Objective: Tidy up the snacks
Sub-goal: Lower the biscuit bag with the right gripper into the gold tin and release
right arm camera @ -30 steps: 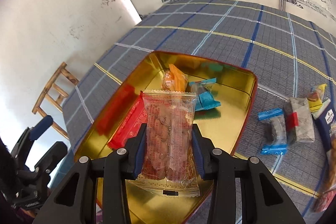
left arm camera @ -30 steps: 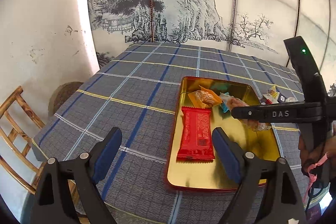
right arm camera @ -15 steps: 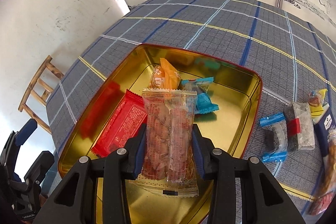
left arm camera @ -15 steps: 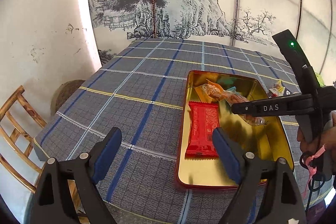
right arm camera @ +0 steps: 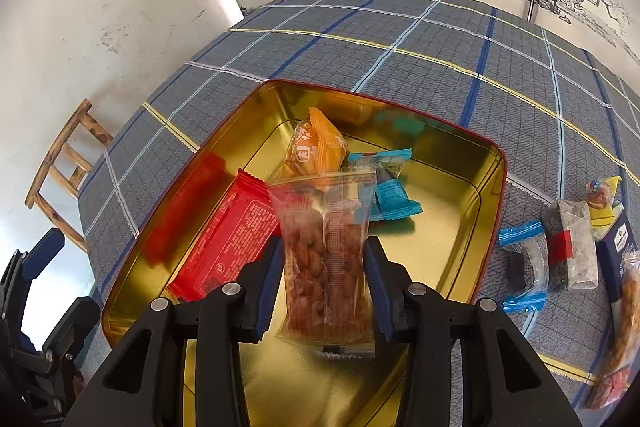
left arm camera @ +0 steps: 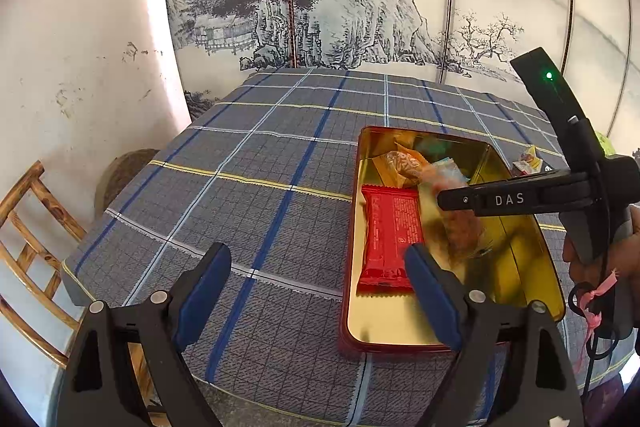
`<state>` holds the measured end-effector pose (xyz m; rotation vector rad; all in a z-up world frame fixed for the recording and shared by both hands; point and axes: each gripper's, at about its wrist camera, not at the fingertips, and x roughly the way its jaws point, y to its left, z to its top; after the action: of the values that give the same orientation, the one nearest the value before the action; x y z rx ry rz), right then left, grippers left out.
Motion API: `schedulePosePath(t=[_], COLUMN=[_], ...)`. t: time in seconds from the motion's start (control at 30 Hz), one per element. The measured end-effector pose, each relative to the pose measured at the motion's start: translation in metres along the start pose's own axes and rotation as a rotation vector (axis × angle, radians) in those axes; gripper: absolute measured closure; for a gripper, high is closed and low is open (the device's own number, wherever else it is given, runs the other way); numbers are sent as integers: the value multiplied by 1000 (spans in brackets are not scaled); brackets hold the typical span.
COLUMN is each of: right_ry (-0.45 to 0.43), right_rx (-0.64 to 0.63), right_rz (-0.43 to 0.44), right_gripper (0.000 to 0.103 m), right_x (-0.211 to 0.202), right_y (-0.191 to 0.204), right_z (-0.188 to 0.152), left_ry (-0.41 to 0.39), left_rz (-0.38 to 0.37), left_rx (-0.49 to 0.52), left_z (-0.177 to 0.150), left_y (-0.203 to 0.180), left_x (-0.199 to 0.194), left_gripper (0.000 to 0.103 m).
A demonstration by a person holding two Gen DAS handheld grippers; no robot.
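The right gripper (right arm camera: 325,281), lately pinching the clear snack packet (right arm camera: 326,259), seemingly lets it slip into the gold tin (right arm camera: 472,163); left gripper (left arm camera: 318,291) spread, idle.

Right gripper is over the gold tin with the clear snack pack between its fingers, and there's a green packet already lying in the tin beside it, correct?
Not quite: the packet lying beside the clear snack pack is red, not green. The right wrist view shows the red packet in the gold tin, with the right gripper over it as you said.
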<state>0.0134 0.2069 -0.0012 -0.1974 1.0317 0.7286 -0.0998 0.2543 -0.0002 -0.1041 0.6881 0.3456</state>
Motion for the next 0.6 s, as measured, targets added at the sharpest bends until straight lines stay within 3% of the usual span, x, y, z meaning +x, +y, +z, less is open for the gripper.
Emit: schedulePosePath(t=[0.27,0.6], right_ry=[-16,-181], right_rx=[16,55], right_rz=[25,134], right_gripper=[59,58], right_x=[-3,-39], right_y=[-1,-8], right_z=[-3,-28], left_ry=[7,9], left_rz=[-2,2], left_rx=[5,16], left_z=[-4,-5], left_y=[-1,-5], left_x=[3,1], left_gripper=[13,12])
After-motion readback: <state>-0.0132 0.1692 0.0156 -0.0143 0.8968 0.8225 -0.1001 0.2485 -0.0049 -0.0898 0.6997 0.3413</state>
